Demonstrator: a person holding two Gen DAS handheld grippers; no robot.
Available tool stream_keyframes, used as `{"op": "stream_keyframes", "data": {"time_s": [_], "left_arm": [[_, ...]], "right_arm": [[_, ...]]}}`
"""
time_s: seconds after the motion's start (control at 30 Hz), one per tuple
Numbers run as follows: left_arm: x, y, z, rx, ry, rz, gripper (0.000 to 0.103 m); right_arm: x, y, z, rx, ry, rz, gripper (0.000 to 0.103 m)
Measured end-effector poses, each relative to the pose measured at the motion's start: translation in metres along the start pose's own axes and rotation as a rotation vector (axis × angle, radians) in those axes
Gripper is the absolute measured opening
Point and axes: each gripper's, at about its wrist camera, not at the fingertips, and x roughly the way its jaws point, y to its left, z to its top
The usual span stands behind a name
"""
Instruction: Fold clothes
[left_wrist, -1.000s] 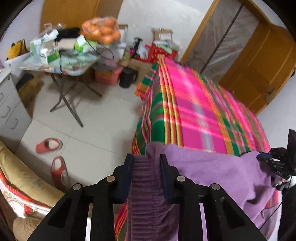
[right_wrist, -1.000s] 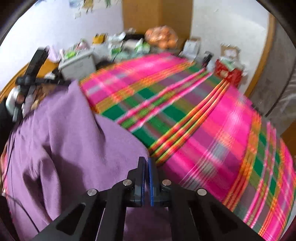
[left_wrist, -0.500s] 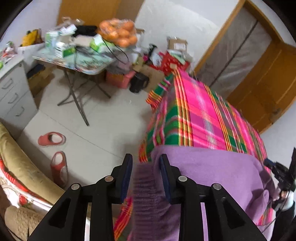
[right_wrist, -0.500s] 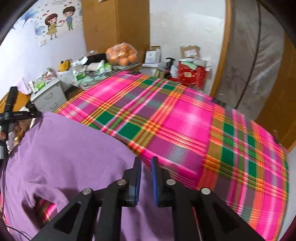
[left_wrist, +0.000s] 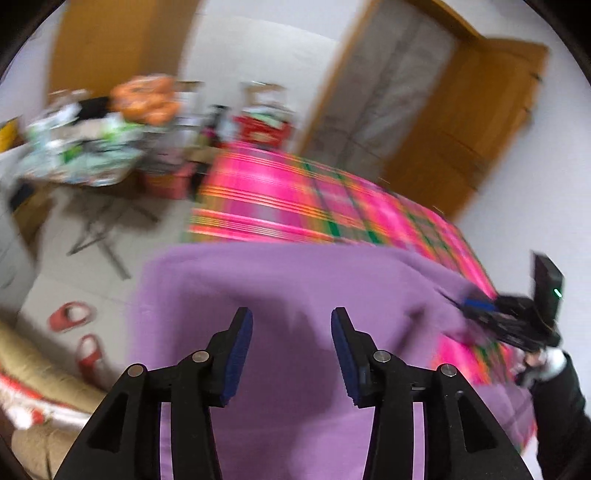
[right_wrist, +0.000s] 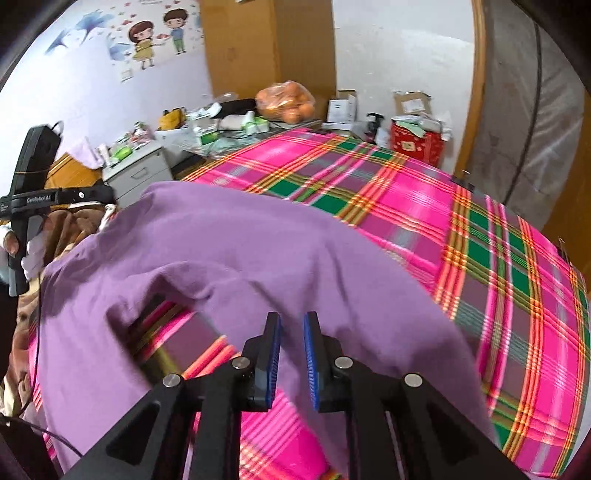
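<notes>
A purple garment lies spread over the near end of a bed with a pink and green plaid sheet. My left gripper is open and empty above the garment. In the right wrist view the same garment lies rumpled with a fold that shows sheet beneath. My right gripper stands open by a narrow gap just above the cloth, with nothing between the pads. Each gripper shows in the other's view: the right one at the garment's right edge, the left one at its left.
A cluttered folding table with a bag of oranges stands beyond the bed. Red slippers lie on the tiled floor at left. A grey drawer unit, a red box and wooden doors surround the bed.
Both grippers have let go of the purple garment and opened. The garment has dropped flat onto the sheet. The left gripper has swung right and lifted; its view is blurred.
</notes>
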Motion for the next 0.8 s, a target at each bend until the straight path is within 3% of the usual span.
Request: {"op": "stream_keyframes", "data": {"time_s": [0.17,0.27,0.47,0.53,0.6,0.63,0.67,0.8], "left_arm": [[0.048,-0.071,-0.014,0.113,0.113,-0.14,0.049],[0.067,-0.102,-0.03,0.186,0.156,-0.159,0.049],[0.086,-0.128,-0.049,0.331,0.143,-0.019,0.05],[0.086,-0.132,-0.052,0.356,0.134,-0.001,0.044],[0.081,-0.132,-0.055,0.38,0.118,0.01,0.023],[0.077,-0.13,-0.056,0.388,0.111,0.006,0.018],[0.074,-0.128,-0.057,0.392,0.107,-0.004,0.011],[0.065,-0.119,-0.063,0.437,0.106,-0.04,0.008]], "right_arm": [[-0.007,0.004,-0.016,-0.052,0.026,0.012,0.023],[-0.016,0.004,-0.031,-0.106,0.028,-0.023,0.03],[-0.014,-0.001,-0.052,-0.169,0.057,-0.102,0.033],[-0.006,-0.002,-0.055,-0.179,0.079,-0.119,0.033],[-0.002,0.001,-0.06,-0.201,0.1,-0.109,0.021],[-0.003,0.003,-0.062,-0.213,0.1,-0.099,0.004],[-0.005,0.006,-0.064,-0.238,0.104,-0.108,0.004],[-0.021,0.013,-0.079,-0.353,0.112,-0.121,0.004]]}}
